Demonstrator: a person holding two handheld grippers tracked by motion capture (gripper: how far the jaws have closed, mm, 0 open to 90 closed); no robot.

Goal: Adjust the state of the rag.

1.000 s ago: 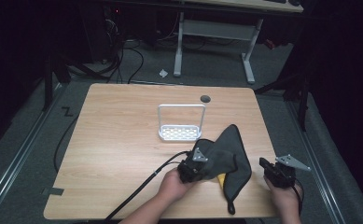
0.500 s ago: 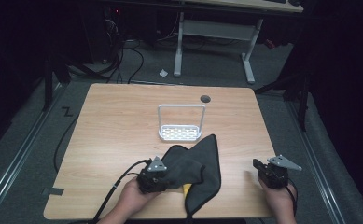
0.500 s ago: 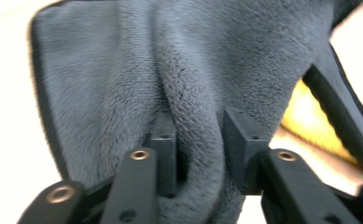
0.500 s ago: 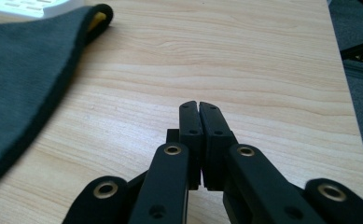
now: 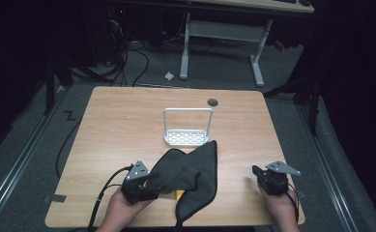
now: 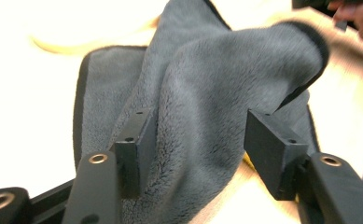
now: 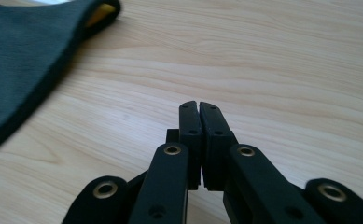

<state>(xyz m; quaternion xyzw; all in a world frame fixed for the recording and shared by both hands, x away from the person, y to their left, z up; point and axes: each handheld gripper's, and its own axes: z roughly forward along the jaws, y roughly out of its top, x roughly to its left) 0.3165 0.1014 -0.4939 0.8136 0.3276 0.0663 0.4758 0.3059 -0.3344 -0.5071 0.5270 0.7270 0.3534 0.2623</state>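
On the wooden table (image 5: 127,121), a fluffy grey cloth (image 6: 207,93) bunches between the left gripper (image 6: 200,140), whose jaws have just been opening and stand wide, pads not pressing; the right gripper (image 7: 198,109) is closed, empty.

A: A small white rack (image 5: 187,130) with a perforated base is seen mid-table (image 5: 118,121).
B: A round grommet hole (image 5: 212,102) is spotted just behind it.

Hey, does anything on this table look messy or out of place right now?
The grey cloth lies bunched and folded over itself near the front edge, not flat, with something yellow poking out beneath it. The white rack stands upright; nothing is spilled.
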